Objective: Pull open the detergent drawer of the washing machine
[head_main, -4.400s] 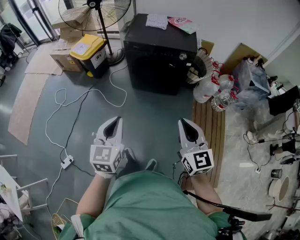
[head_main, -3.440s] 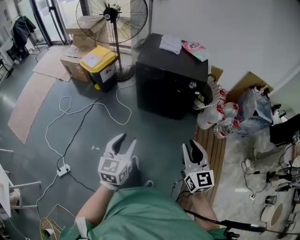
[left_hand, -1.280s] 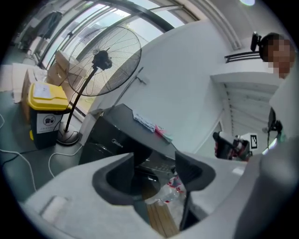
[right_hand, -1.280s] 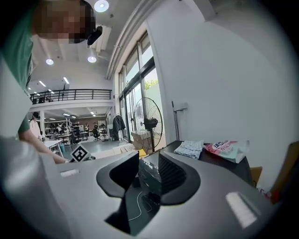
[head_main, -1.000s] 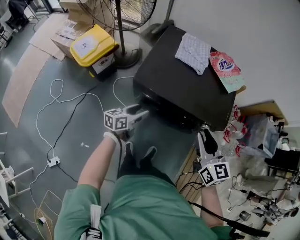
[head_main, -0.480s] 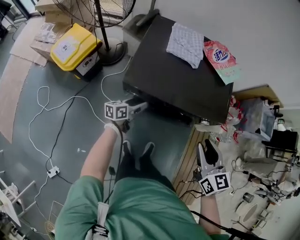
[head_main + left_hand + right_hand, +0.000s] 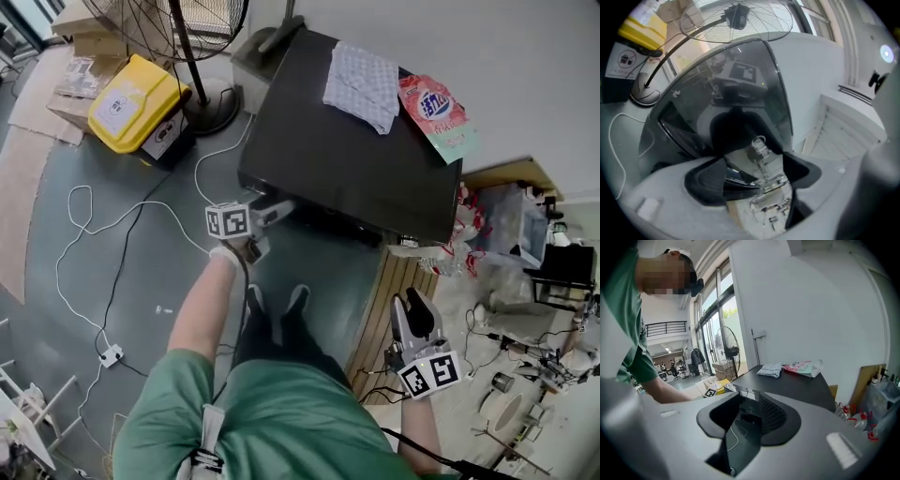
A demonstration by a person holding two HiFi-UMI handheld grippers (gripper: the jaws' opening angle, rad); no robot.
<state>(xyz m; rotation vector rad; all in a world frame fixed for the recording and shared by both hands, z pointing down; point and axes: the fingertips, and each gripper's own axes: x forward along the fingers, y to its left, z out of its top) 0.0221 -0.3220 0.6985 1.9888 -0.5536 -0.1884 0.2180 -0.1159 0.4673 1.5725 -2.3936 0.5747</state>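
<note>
The black washing machine (image 7: pixel 347 150) stands ahead, seen from above. My left gripper (image 7: pixel 279 207) reaches level to the top left of its front, where the top edge hides the drawer. In the left gripper view the glossy dark front panel (image 7: pixel 731 84) fills the space ahead. The left gripper (image 7: pixel 753 177) is open; its jaws have just been opening, and the pads press on nothing. My right gripper (image 7: pixel 412 314) hangs low at the right, away from the machine, open with nothing between its fingers (image 7: pixel 780 420).
A checked cloth (image 7: pixel 361 73) and a pink detergent bag (image 7: pixel 436 108) lie on the machine's top. A yellow bin (image 7: pixel 131 98) and a fan's base (image 7: pixel 211 103) stand at the left. White cable (image 7: pixel 103 225) trails over the floor. Wooden slats (image 7: pixel 384 291) and bottles (image 7: pixel 469 253) sit at the right.
I walked up to the machine from across the room. Over the last second the left gripper came down to the front's top left corner and the right gripper sank lower.
</note>
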